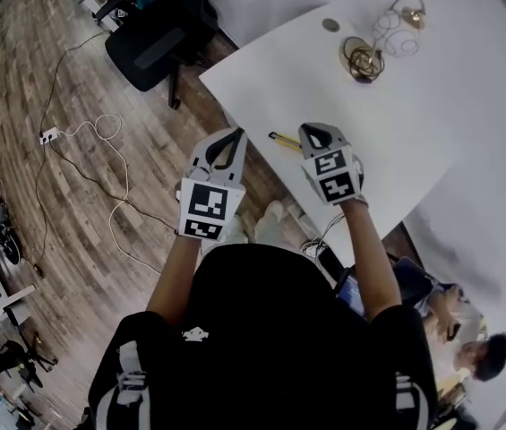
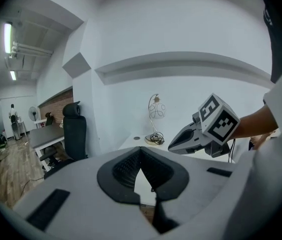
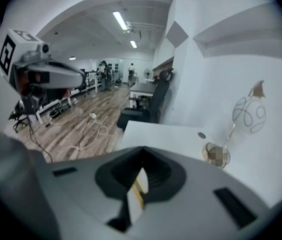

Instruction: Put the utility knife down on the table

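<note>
Head view alone shows the utility knife point(image 1: 285, 141) beside the right gripper point(image 1: 315, 134).

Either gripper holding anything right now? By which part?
Nothing is held. The left gripper and the right gripper are both shut and empty. The utility knife lies on the table, free of both.

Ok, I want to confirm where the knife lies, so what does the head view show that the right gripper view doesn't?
Only the head view: a second person close beside the table. Only the right gripper view: ceiling strip lights and the long room behind. Both: the utility knife lying on the white table, the wire lamp, the black chair, the left gripper.
</note>
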Demonstrator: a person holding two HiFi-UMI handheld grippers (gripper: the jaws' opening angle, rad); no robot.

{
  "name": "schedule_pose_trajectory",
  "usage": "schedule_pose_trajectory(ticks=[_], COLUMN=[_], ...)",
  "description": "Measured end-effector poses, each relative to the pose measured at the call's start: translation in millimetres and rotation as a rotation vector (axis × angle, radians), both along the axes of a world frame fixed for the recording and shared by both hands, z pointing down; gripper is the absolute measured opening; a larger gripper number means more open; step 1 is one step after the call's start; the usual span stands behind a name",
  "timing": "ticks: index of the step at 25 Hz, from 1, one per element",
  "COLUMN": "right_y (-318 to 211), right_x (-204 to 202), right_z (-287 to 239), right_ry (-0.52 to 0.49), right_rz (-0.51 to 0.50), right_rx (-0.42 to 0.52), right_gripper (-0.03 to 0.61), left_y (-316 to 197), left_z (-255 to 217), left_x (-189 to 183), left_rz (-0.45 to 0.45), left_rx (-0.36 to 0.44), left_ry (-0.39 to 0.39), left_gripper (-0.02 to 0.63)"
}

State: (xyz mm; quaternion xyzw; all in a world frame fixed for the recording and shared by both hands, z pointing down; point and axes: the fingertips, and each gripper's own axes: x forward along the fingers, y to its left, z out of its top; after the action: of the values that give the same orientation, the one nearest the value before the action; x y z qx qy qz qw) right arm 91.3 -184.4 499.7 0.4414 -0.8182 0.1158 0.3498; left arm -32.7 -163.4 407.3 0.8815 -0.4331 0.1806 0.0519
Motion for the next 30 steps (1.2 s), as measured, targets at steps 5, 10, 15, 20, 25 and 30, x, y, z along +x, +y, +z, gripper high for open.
schedule_pose_trajectory(ticks=[5, 10, 15, 20, 25, 30], right_y=[-2.5, 3.0, 12.7, 17.9, 28.9, 40.1], right_x=[-0.3, -0.5, 3.5, 7.3, 12.4, 12.5], right_z=[-54.1, -107.7, -152.9, -188.6, -229.0, -254.5], right_ry=[-0.125, -0.178, -0.203, -0.216, -0.241, -0.256], right_rz=[0.065, 0.085, 0.102, 0.115, 0.129, 0.139], right_rx=[0.115, 0.248, 0.370, 0.453, 0.541, 0.596], right_gripper=[0.034, 0.034, 0.034, 0.034, 0.034, 0.034], left_y=[-1.7, -4.0, -4.1, -2.5, 3.8, 12.5], left_z=[-22.2, -48.4, -72.8, -94.9, -122.0, -144.6], left_x=[1.1, 2.2, 5.6, 2.8, 2.1, -1.3], left_rz=[0.018, 0.025, 0.035, 0.028, 0.035, 0.043], left_rx=[0.059, 0.124, 0.180, 0.221, 0.278, 0.318], left_ry=[-0.001, 0.008, 0.021, 0.038, 0.051, 0.069], left_gripper=[0.015, 0.015, 0.015, 0.015, 0.015, 0.015])
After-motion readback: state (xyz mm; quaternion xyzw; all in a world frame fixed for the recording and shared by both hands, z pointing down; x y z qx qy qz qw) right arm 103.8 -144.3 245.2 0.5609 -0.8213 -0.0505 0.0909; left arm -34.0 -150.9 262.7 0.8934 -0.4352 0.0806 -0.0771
